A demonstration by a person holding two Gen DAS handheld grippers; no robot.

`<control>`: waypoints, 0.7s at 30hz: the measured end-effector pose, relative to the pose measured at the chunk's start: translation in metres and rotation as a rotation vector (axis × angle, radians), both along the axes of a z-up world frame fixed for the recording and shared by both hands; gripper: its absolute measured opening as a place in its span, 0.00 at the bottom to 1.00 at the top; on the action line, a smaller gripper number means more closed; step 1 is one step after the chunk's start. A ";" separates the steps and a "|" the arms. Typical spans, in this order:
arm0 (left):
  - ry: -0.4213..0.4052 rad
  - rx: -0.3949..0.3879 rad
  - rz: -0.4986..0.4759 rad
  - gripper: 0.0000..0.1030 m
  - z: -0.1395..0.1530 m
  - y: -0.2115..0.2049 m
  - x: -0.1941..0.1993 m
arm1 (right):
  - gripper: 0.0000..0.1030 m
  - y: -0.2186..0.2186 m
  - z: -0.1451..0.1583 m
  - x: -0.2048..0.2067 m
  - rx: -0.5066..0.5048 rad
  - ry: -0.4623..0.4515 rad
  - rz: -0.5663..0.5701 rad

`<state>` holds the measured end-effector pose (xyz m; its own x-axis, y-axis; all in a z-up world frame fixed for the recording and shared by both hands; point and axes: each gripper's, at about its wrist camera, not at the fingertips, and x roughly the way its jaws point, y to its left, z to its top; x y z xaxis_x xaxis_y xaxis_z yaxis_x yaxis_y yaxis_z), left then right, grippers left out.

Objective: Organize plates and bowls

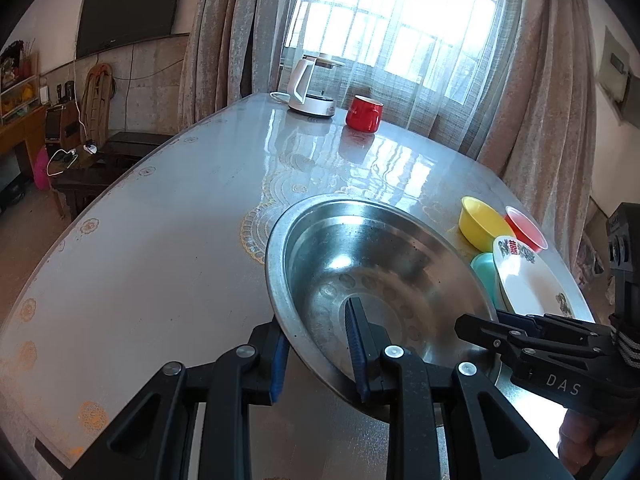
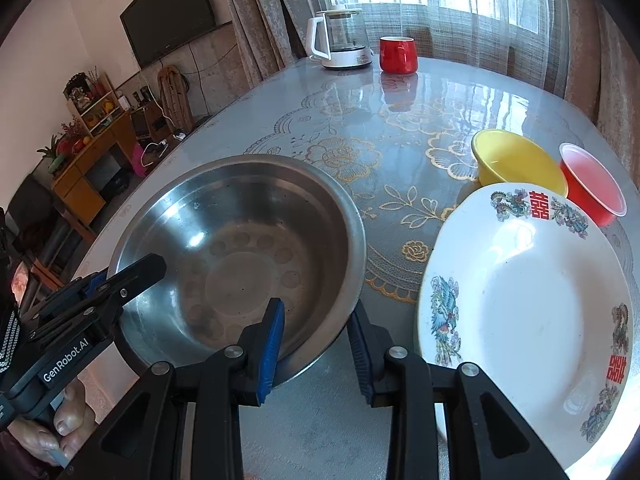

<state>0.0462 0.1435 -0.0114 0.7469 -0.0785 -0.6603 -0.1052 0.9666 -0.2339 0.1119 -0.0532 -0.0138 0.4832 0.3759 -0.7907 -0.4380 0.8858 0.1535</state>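
The left tongs (image 1: 320, 354) are closed on the near rim of the steel basin (image 1: 360, 256) — one blue pad inside the wall, the other outside — and the right tongs (image 2: 316, 350) grip the same basin's rim further to the right, in the same way. The basin is above the patterned worktop (image 1: 160, 240), tilted in the left wrist view. To its right stands a white decorated plate (image 2: 532, 304), and beyond the plate a yellow bowl (image 2: 516, 164), a red cup (image 2: 588, 184) and — partly hidden — a teal bowl (image 1: 484, 268).
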 end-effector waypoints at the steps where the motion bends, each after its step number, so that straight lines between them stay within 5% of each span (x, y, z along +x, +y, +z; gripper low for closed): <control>1: 0.002 0.001 0.000 0.26 0.000 0.000 -0.002 | 0.32 0.000 -0.001 -0.002 0.004 0.001 0.001; 21: 0.057 0.040 0.013 0.27 -0.013 0.003 -0.009 | 0.32 0.003 -0.008 -0.013 0.038 0.020 0.033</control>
